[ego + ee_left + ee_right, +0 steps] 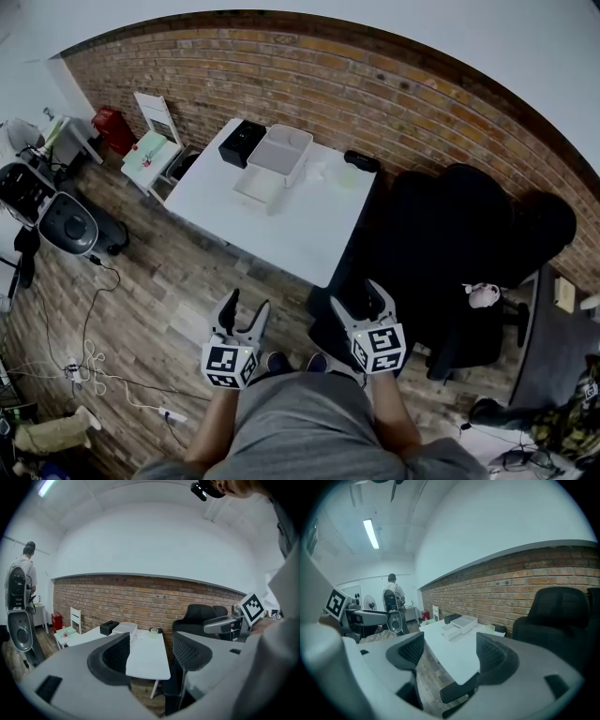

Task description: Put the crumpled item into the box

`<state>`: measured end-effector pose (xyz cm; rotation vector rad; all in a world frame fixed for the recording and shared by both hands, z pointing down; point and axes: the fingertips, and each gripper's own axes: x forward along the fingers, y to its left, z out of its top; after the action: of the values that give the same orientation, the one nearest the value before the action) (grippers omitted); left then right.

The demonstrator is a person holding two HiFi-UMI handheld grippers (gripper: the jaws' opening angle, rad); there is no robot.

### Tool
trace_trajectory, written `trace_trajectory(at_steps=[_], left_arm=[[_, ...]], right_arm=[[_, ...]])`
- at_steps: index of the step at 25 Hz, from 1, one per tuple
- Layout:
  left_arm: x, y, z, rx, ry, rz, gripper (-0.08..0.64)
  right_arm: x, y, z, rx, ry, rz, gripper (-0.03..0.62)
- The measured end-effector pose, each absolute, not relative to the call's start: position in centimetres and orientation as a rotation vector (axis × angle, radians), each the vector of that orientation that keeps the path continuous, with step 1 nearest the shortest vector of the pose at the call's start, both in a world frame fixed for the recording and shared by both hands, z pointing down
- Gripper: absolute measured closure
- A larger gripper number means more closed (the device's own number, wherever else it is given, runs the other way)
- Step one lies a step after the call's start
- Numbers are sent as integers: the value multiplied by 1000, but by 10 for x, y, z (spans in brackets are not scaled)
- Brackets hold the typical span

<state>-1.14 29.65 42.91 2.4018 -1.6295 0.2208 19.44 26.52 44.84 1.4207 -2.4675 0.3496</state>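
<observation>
- Squinting at the far bench [300, 234], I can barely make out the crumpled item [318, 172]. It is a faint pale smudge just right of the white box [281, 150], too small for me to tell its shape.
- My torso and arms are cut off at the bottom edge of the head view.
- Left gripper [247, 305]: fingers wide apart, nothing between them.
- Right gripper [358, 298]: fingers likewise spread wide and empty.
- Both sit low in the frame over the wooden floor [169, 281], well apart from the bench.
- A black box [242, 142] sits just left of the white one. A black chair [469, 244] stands at the right, with the brick wall [375, 84] behind.
</observation>
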Motion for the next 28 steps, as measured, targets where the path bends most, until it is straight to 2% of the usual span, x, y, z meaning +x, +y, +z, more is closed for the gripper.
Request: trace_trajectory(at_steps=[12, 28], left_arm=[[8, 316, 433, 2363, -1670, 208, 289], [-14, 277, 441, 2424, -1605, 237, 289]], right_arm=[[217, 273, 452, 1391, -2485, 336, 166], [186, 243, 466, 1388, -2492, 445, 170]])
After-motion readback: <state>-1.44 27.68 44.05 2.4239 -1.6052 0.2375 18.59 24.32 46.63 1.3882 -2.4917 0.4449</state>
